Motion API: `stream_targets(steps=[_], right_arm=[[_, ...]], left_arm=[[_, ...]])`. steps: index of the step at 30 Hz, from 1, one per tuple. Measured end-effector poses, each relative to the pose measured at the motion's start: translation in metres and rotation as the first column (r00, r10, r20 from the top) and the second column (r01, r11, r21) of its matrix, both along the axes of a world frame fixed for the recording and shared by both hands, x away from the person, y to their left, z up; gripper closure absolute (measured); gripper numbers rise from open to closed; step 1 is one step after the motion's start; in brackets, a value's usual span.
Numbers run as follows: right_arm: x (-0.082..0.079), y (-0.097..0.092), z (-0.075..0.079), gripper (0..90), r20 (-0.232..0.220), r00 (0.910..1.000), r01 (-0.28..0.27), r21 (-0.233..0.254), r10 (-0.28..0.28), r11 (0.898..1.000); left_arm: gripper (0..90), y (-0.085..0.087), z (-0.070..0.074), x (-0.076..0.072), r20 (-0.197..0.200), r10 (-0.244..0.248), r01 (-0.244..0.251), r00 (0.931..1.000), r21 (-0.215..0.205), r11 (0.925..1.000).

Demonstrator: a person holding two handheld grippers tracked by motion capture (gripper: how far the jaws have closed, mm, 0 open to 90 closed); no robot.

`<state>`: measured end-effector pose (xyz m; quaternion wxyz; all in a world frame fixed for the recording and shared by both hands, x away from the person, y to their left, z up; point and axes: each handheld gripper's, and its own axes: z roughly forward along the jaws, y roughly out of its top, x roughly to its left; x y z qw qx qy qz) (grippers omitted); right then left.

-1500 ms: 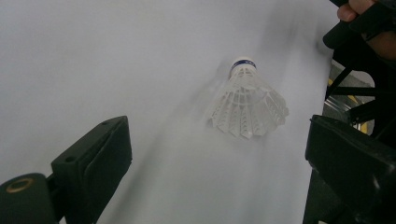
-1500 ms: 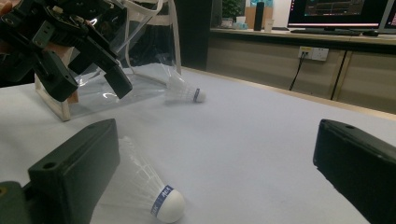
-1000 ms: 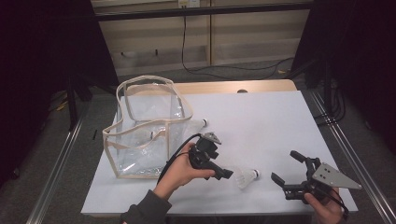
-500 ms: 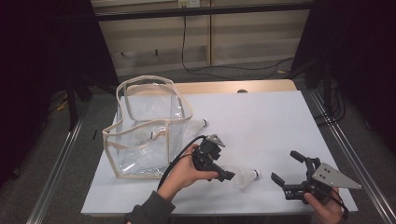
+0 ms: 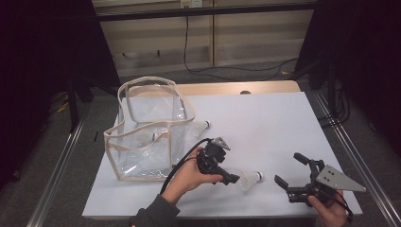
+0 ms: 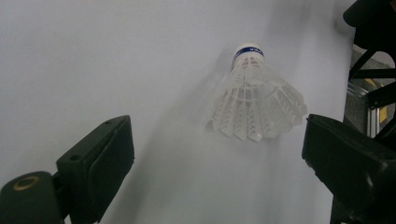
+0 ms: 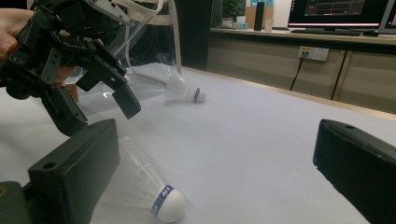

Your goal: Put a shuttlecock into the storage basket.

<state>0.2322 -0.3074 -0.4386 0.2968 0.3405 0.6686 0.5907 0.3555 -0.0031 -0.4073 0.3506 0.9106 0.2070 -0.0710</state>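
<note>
In the high view, the left gripper [image 5: 230, 178] is in the lower middle of the frame, with its jaws open and pointing at a shuttlecock [image 5: 249, 179] that lies on its side on the white table [image 5: 265, 123]. The left gripper view shows this shuttlecock [image 6: 254, 100] in the upper right of the frame, between the two spread jaws but touching neither; its feather skirt faces the camera and its cork points away. The right gripper [image 5: 291, 176] is in the lower right of the high view, also with open jaws and holding nothing. A clear bag [image 5: 149, 130] with beige trim stands open at the left of the frame, and a second shuttlecock [image 5: 202, 126] lies on the table just beside its right wall. I judge that the work is to put the shuttlecocks into the bag and that it is at an early stage: the nearer one is not yet gripped, the other one is untouched, and whether something already lies inside the bag I cannot tell. In the right gripper view, the nearer shuttlecock [image 7: 149, 189] has a blue band near its cork with small white letters, too small to read.
</note>
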Motion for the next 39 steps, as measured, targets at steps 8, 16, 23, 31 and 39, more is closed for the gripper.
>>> stream_targets(steps=[8,16,23,31,39], right_arm=[[0.000,-0.001,0.000,0.3,0.000,1.0000,0.002,0.002,-0.002,1.000],[0.000,-0.001,0.000,0.3,0.002,1.0000,0.004,0.000,-0.004,1.000],[0.000,-0.001,0.000,0.3,0.000,1.0000,0.004,0.001,-0.004,1.000],[0.000,-0.001,0.000,0.4,0.000,1.0000,0.006,0.001,-0.006,1.000],[0.000,-0.001,0.000,0.4,0.000,1.0000,0.004,0.000,-0.004,1.000]], left_arm=[[12.6,-0.003,-0.005,0.000,0.004,-0.008,0.008,1.0000,-0.015,0.9999],[20.0,-0.007,-0.010,-0.001,0.021,-0.032,0.032,0.9993,-0.016,0.9994],[30.6,-0.012,-0.016,0.000,0.035,-0.038,0.039,0.9987,-0.034,0.9987],[37.8,-0.017,-0.021,0.001,0.036,-0.044,0.045,0.9984,-0.047,0.9979],[42.0,-0.020,-0.021,0.001,0.041,-0.044,0.046,0.9982,-0.050,0.9977]])
